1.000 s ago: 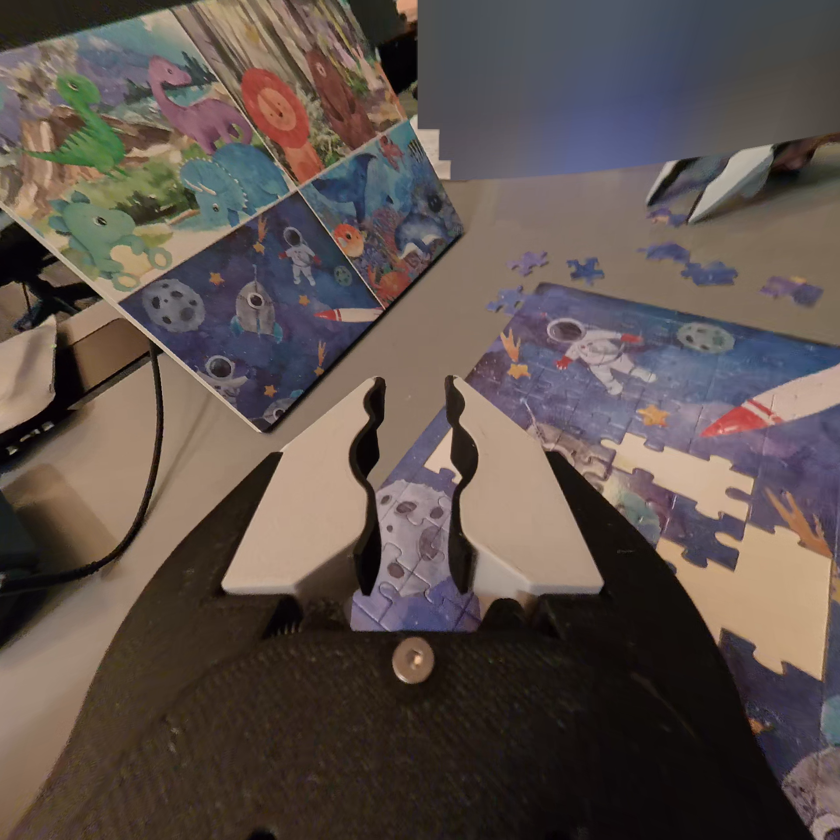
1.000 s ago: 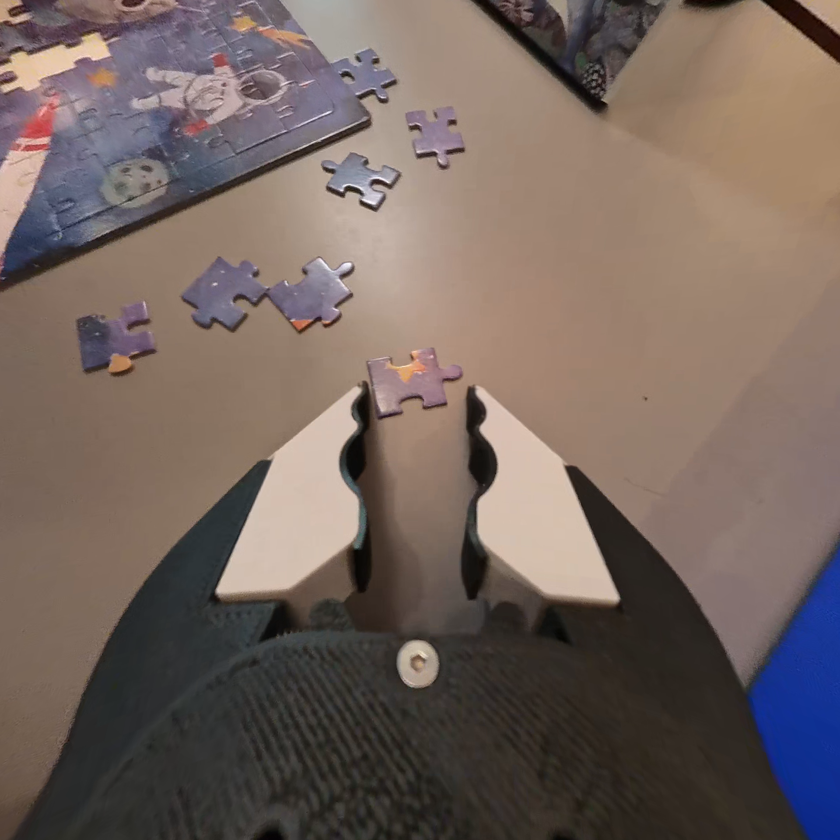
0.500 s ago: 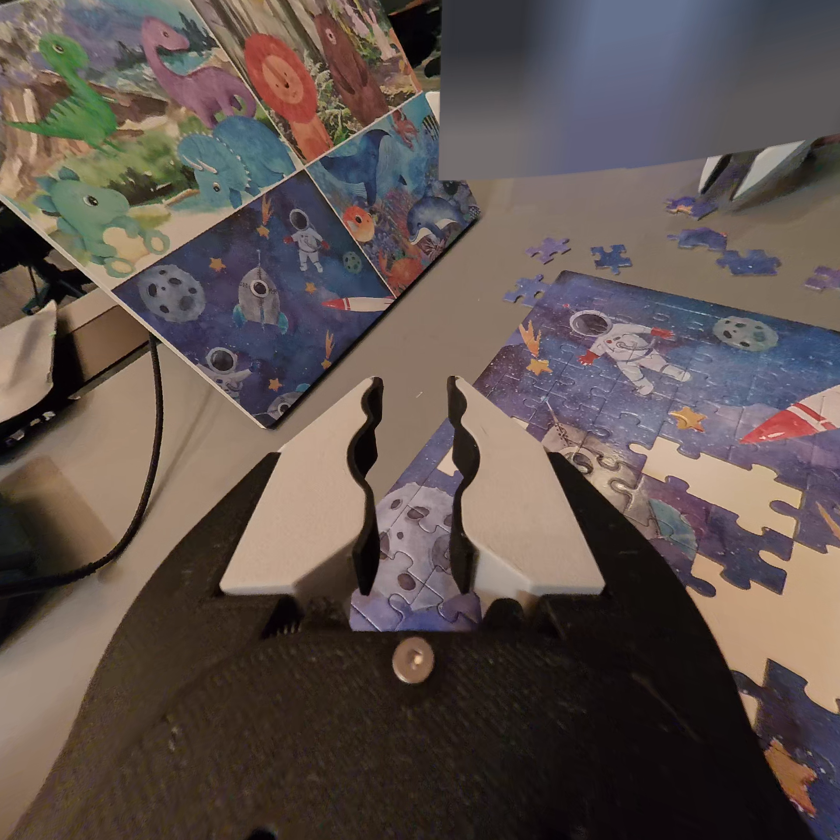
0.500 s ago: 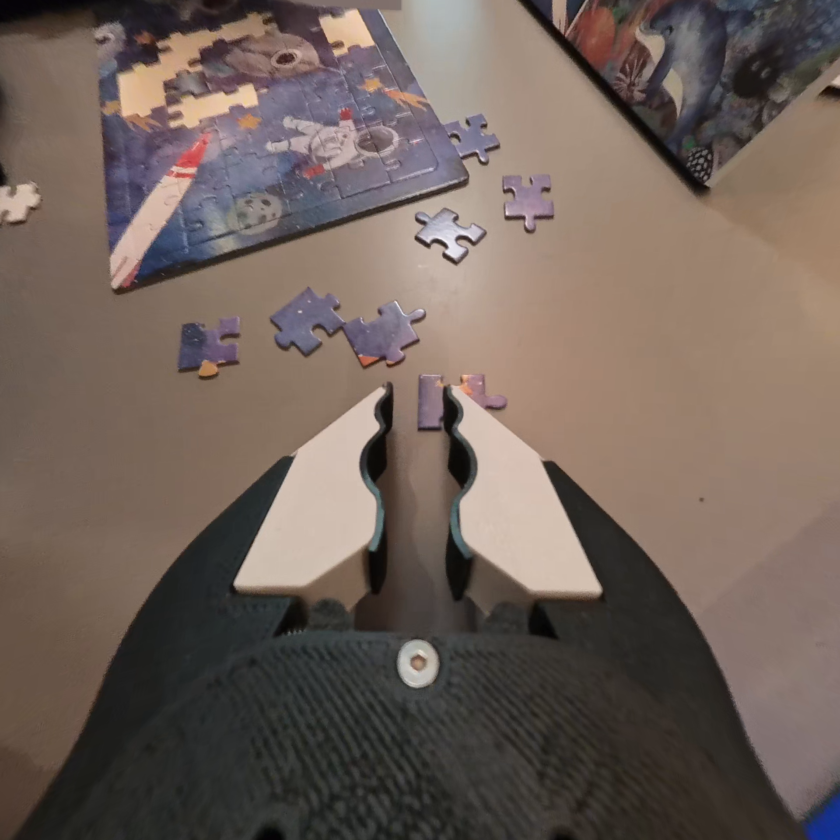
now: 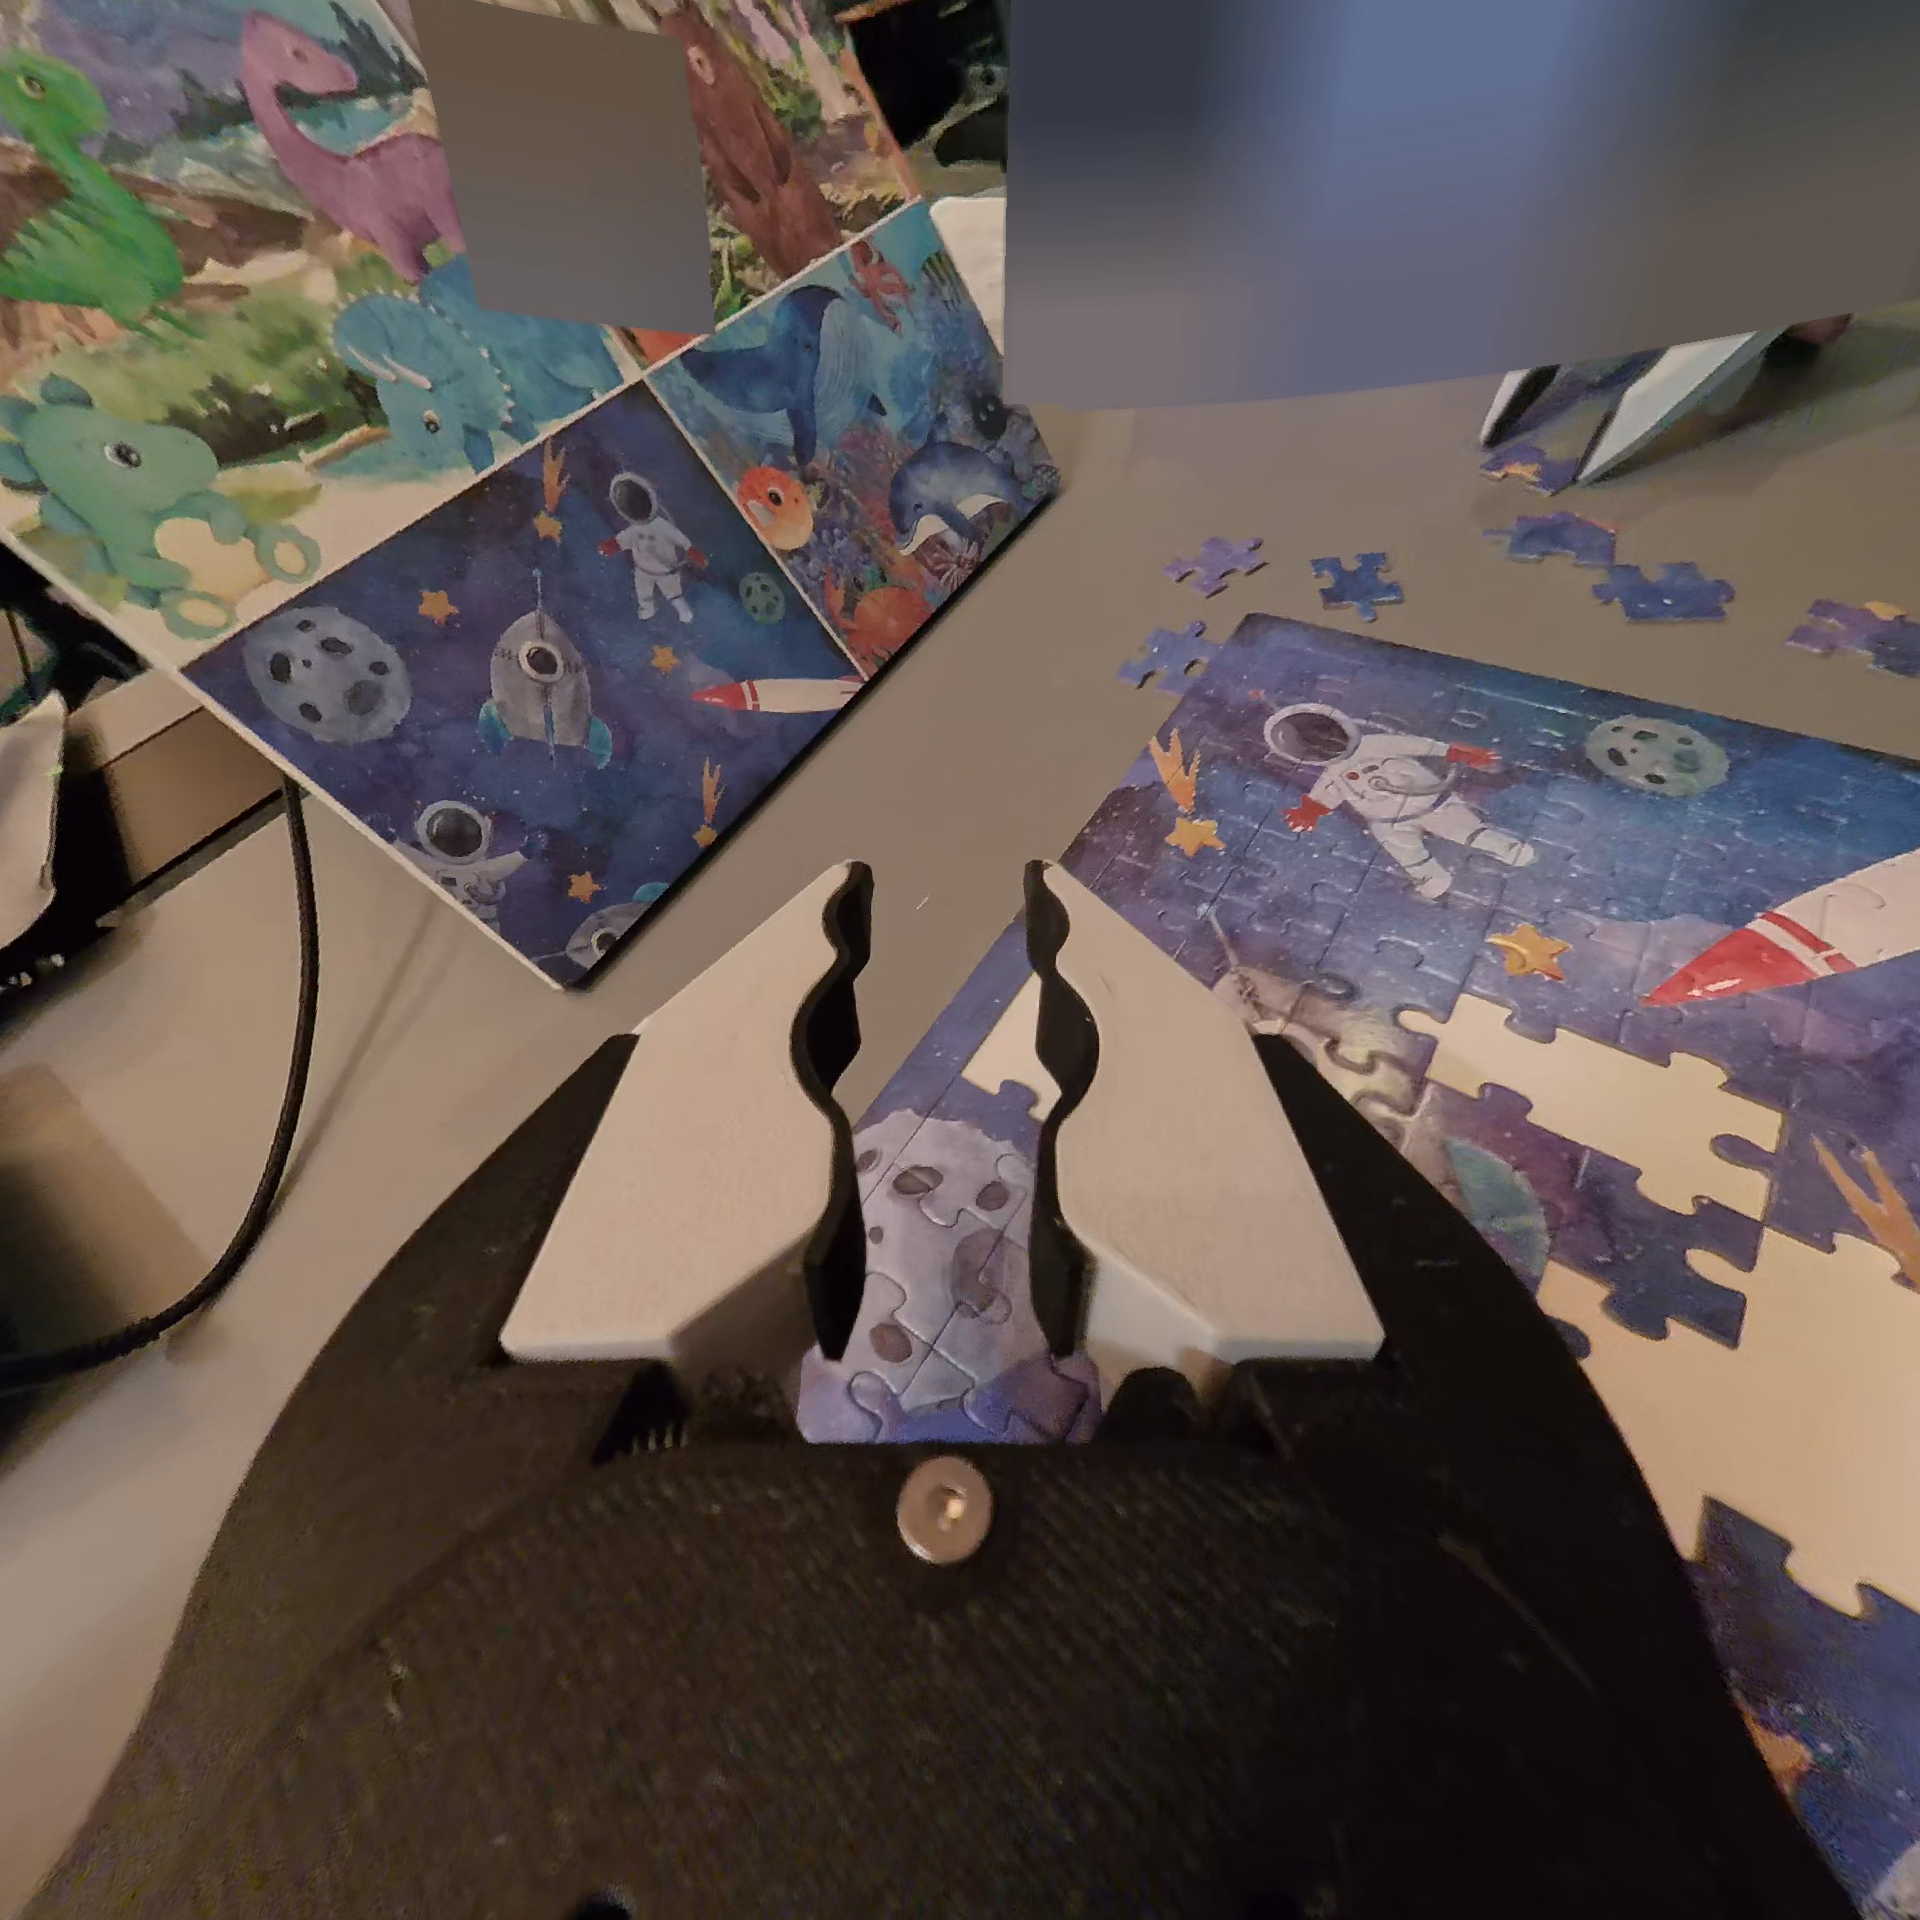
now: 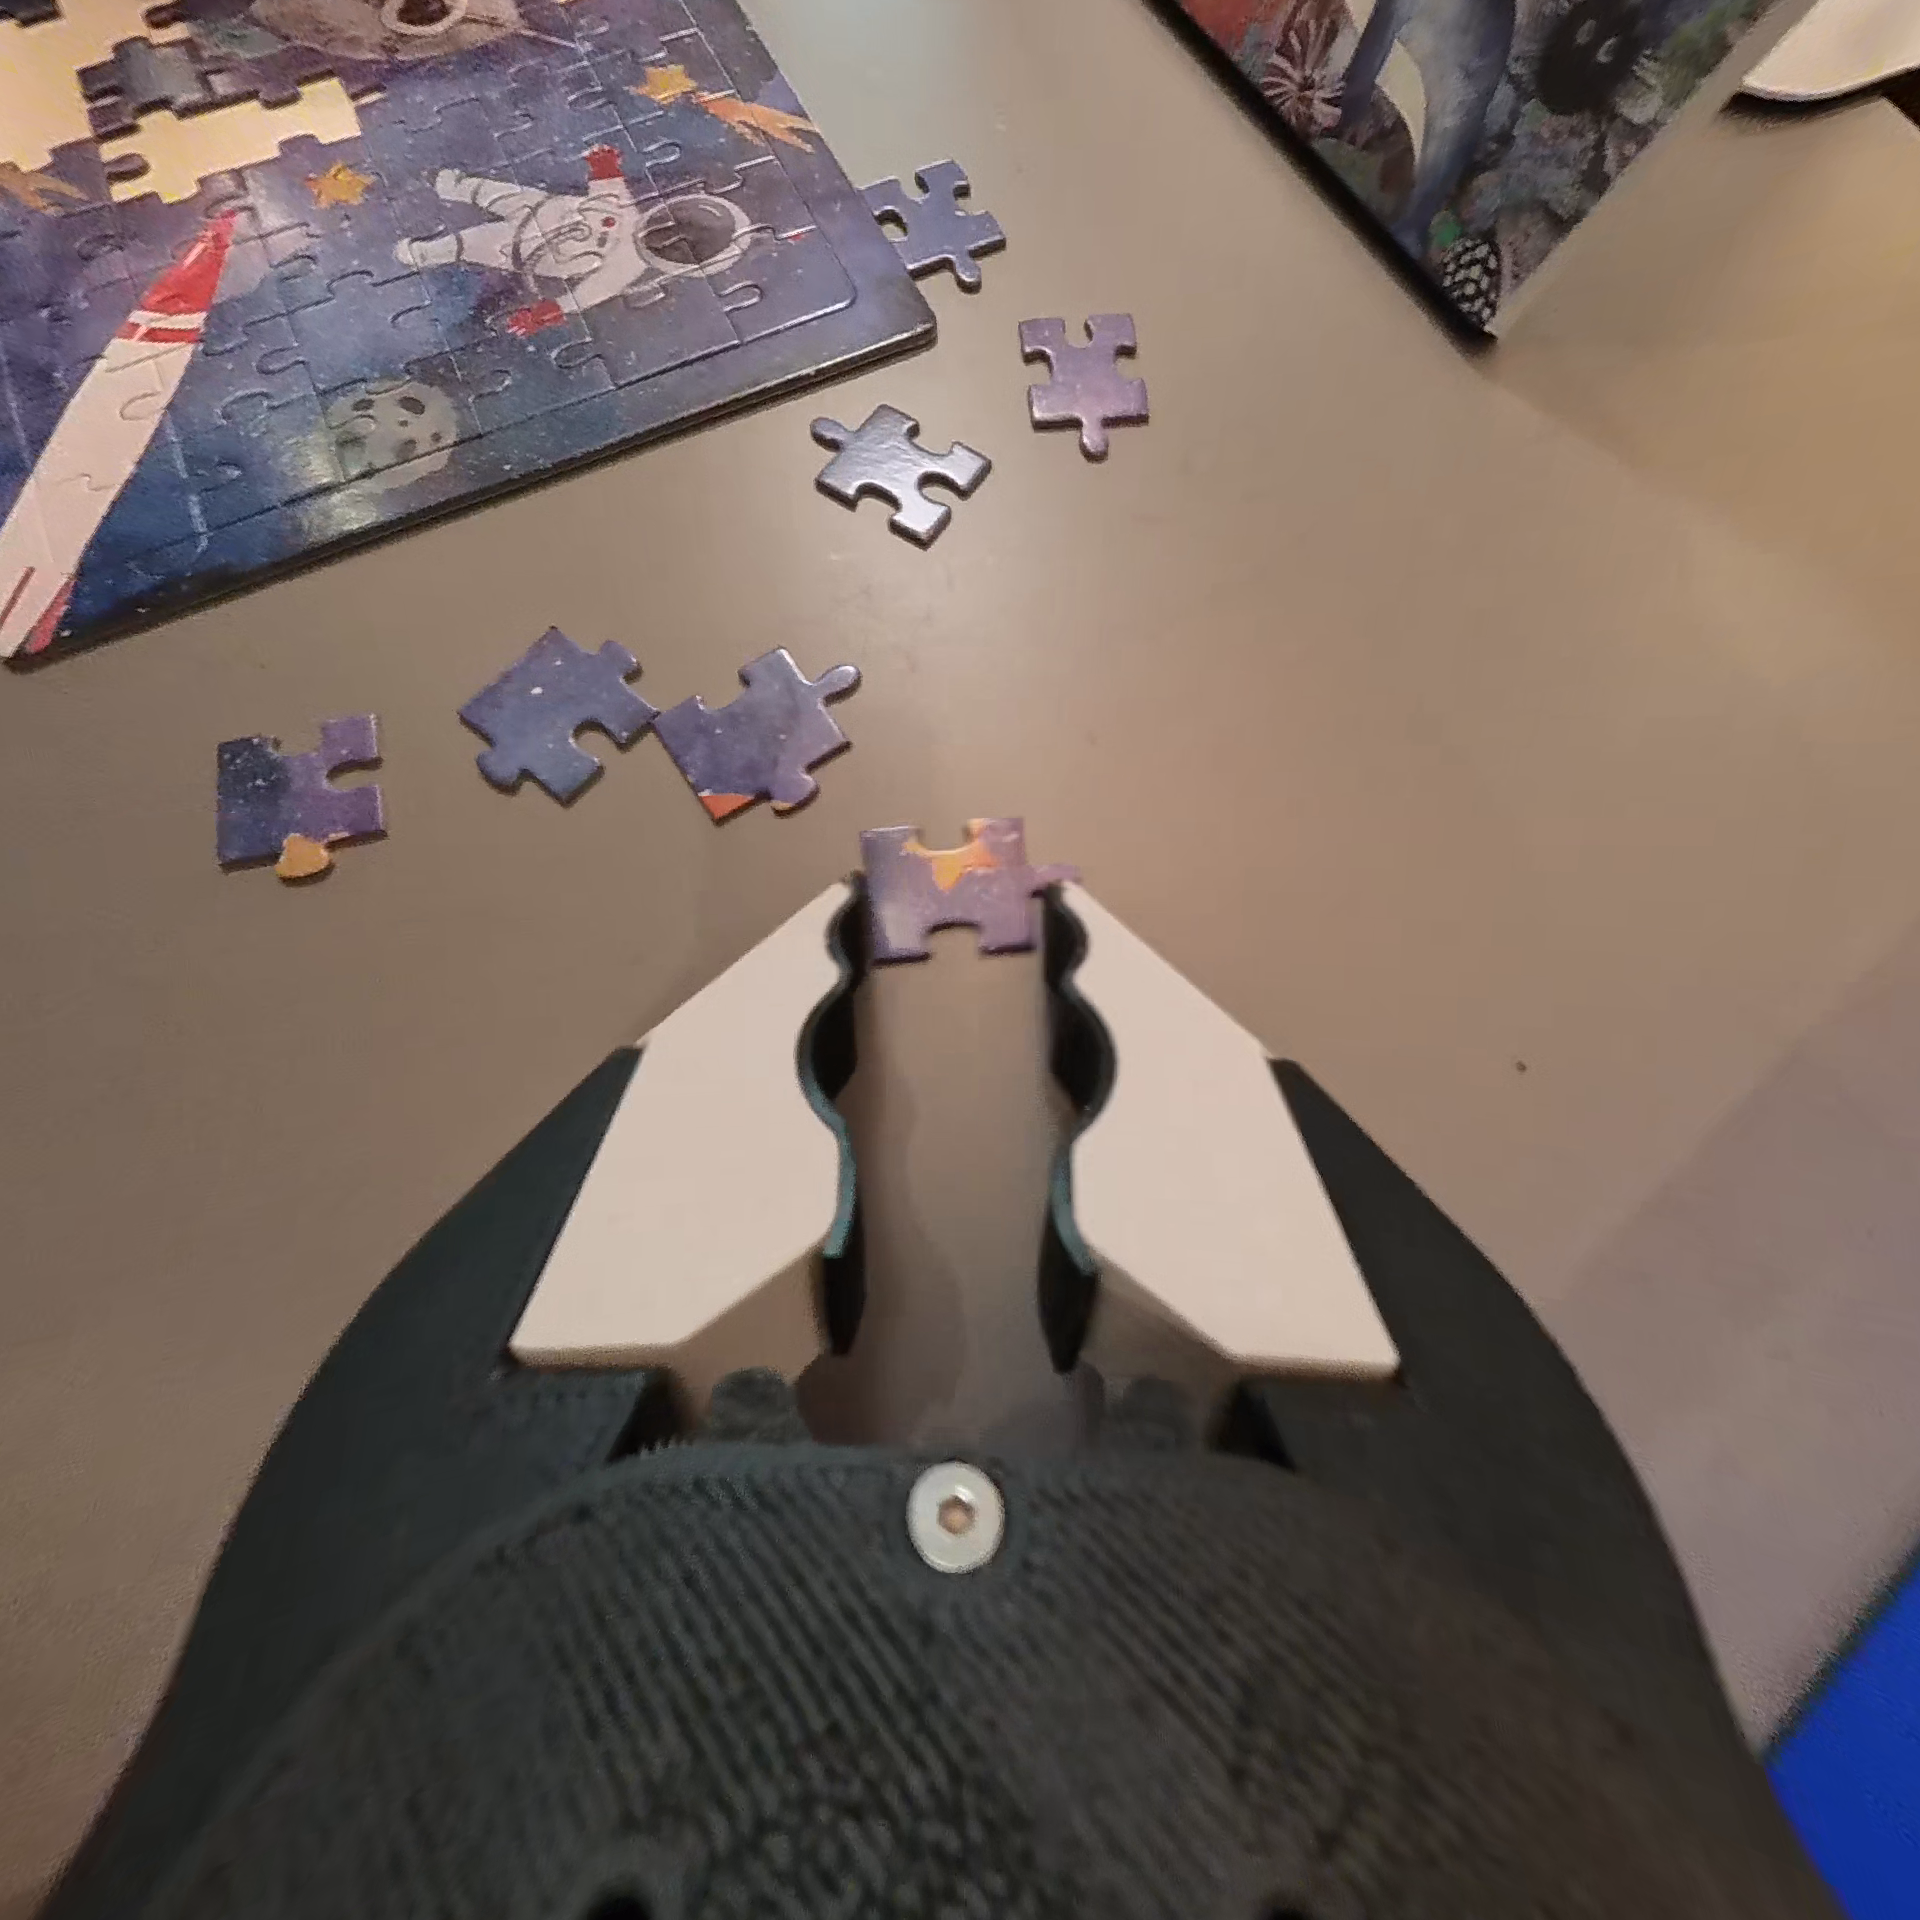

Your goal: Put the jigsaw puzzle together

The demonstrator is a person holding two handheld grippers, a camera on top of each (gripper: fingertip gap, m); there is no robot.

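The space jigsaw (image 5: 1558, 831) lies flat on the grey table, with cream gaps in its lower part. My left gripper (image 5: 945, 883) is open and empty, above the puzzle's near left corner with the grey moon. My right gripper (image 6: 951, 894) is shut on a purple piece with orange marks (image 6: 951, 883), held across its fingertips low over the table. It also shows in the left wrist view (image 5: 1558, 436), beyond the puzzle. Several loose blue-purple pieces (image 6: 561, 717) lie by the puzzle's edge (image 6: 416, 416).
The puzzle box (image 5: 499, 665) with its reference pictures leans at the back left; its corner also shows in the right wrist view (image 6: 1455, 156). A black cable (image 5: 291, 1039) runs down the left. A blue surface (image 6: 1870, 1714) lies at the right view's lower corner.
My right gripper has dropped closer to the table; its jaws stand wider than half a second ago, with the purple piece now between the tips. The left gripper has barely shifted.
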